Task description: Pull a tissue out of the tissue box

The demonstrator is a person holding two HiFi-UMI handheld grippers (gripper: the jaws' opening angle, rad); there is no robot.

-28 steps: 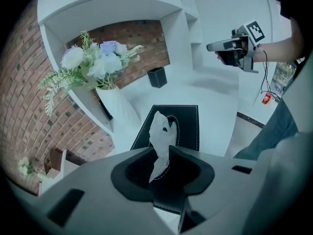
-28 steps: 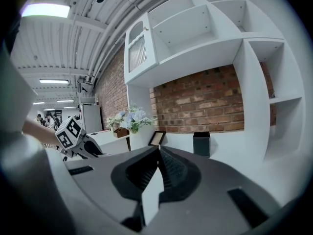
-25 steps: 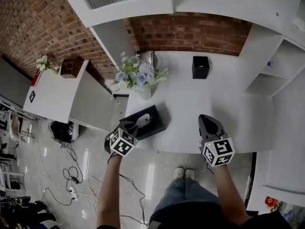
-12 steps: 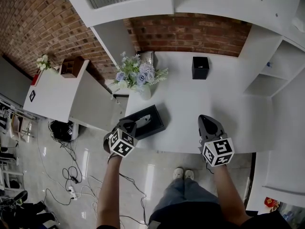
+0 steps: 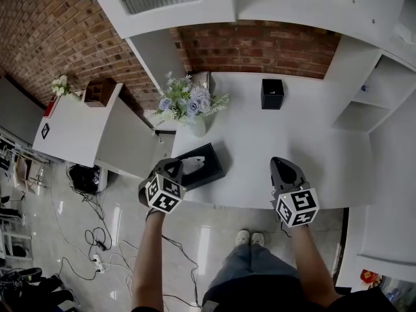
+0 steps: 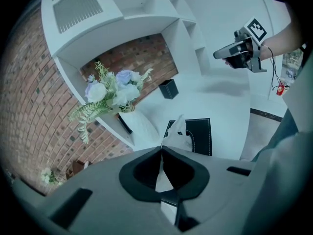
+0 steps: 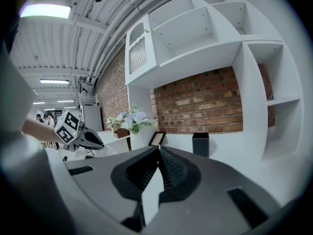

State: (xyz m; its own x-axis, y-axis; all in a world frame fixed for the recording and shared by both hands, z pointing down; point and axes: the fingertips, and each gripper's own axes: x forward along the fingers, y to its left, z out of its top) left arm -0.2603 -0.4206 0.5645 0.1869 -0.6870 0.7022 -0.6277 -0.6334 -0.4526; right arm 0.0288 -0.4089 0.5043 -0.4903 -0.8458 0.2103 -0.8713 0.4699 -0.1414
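Tissue [image 6: 178, 131] pinched in left gripper [image 6: 161, 150], partly out of tissue box [image 6: 201, 137]; right gripper [image 7: 157, 150] closed, empty; next likely needs lifting clear.

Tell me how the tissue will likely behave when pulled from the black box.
The tissue looks thin and crumpled, so probably floppy and easy to tear. Pinched in the shut left hand-held gripper, it seems very light. The tissue box is low and flat: it may slide, hardly tip.
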